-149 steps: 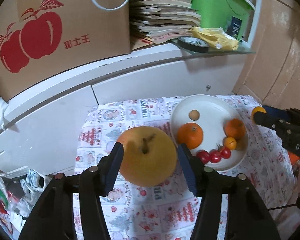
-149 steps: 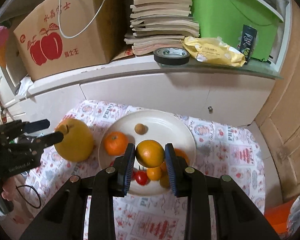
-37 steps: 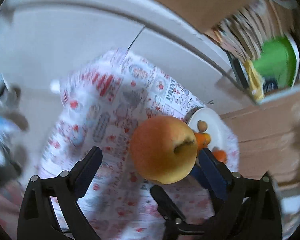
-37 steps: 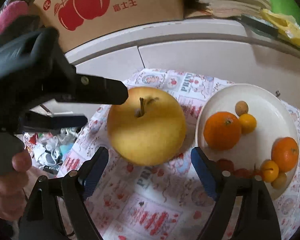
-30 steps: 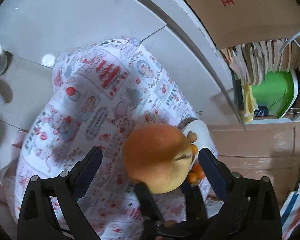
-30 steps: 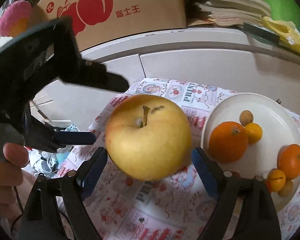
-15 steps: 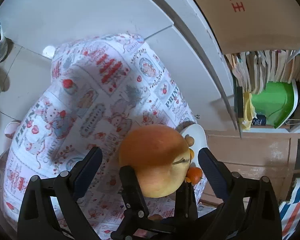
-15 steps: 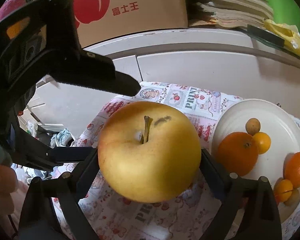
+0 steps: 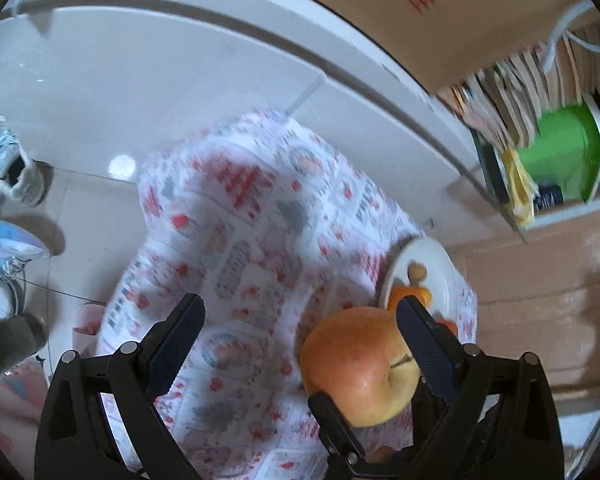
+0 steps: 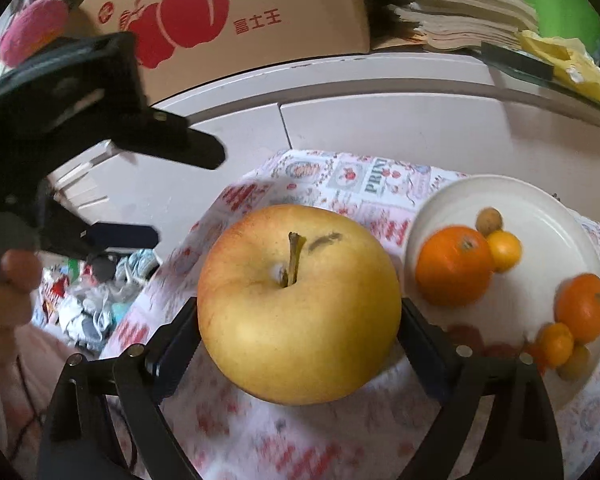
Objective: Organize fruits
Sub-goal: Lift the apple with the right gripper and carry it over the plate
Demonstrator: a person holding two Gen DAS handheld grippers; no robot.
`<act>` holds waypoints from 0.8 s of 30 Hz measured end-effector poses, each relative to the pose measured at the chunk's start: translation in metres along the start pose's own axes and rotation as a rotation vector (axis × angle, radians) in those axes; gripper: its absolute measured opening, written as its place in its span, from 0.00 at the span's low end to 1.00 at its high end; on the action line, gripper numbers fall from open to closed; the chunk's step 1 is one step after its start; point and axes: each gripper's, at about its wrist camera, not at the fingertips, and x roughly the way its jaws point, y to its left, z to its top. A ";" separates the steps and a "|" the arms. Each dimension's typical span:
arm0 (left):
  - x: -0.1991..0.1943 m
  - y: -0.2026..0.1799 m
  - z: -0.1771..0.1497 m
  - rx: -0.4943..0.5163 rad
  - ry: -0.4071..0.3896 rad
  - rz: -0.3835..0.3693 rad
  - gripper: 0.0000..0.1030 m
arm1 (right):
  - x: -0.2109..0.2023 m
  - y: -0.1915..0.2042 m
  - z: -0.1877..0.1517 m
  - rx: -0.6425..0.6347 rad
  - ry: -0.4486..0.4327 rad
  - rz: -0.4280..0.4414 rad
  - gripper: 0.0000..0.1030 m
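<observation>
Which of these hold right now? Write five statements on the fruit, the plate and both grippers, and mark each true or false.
1. The apple sits between the right gripper's fingers. True; the pads touch both its sides, though the jaws have just been opening.
2. The left gripper grips the apple. False: its jaws stand wide open, and the apple only lies near one finger.
3. The apple lies on the white plate. False: it is beside the plate, over the tablecloth.
4. Two oranges are on the plate. True.
5. The cardboard box shows bananas. False: red apples are printed on it.
</observation>
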 end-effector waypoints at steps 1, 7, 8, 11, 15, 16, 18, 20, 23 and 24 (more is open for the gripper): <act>0.002 -0.004 -0.004 0.022 0.014 -0.007 0.93 | -0.008 0.000 -0.004 -0.009 -0.003 -0.006 0.91; 0.008 -0.035 -0.027 0.174 0.031 0.016 0.93 | -0.053 -0.005 -0.015 -0.017 -0.044 -0.029 0.92; 0.007 -0.038 -0.029 0.195 0.015 0.035 0.93 | -0.059 -0.006 -0.015 -0.014 -0.050 -0.028 0.92; 0.002 -0.045 -0.031 0.245 -0.037 0.081 0.92 | -0.076 -0.010 -0.018 -0.013 -0.062 -0.039 0.92; 0.004 -0.044 -0.030 0.247 -0.043 0.083 0.90 | -0.094 -0.022 -0.021 0.005 -0.053 -0.057 0.91; 0.006 -0.045 -0.031 0.248 -0.038 0.087 0.90 | -0.097 -0.028 -0.021 0.013 -0.052 -0.062 0.91; 0.011 -0.047 -0.033 0.255 -0.031 0.093 0.89 | -0.104 -0.039 -0.019 0.028 -0.058 -0.078 0.91; 0.015 -0.051 -0.035 0.270 -0.029 0.098 0.87 | -0.108 -0.052 -0.014 0.054 -0.068 -0.093 0.92; 0.020 -0.060 -0.037 0.310 -0.038 0.095 0.86 | -0.113 -0.076 -0.003 0.096 -0.084 -0.118 0.92; 0.022 -0.065 -0.038 0.334 -0.051 0.105 0.86 | -0.114 -0.083 0.002 0.098 -0.089 -0.134 0.92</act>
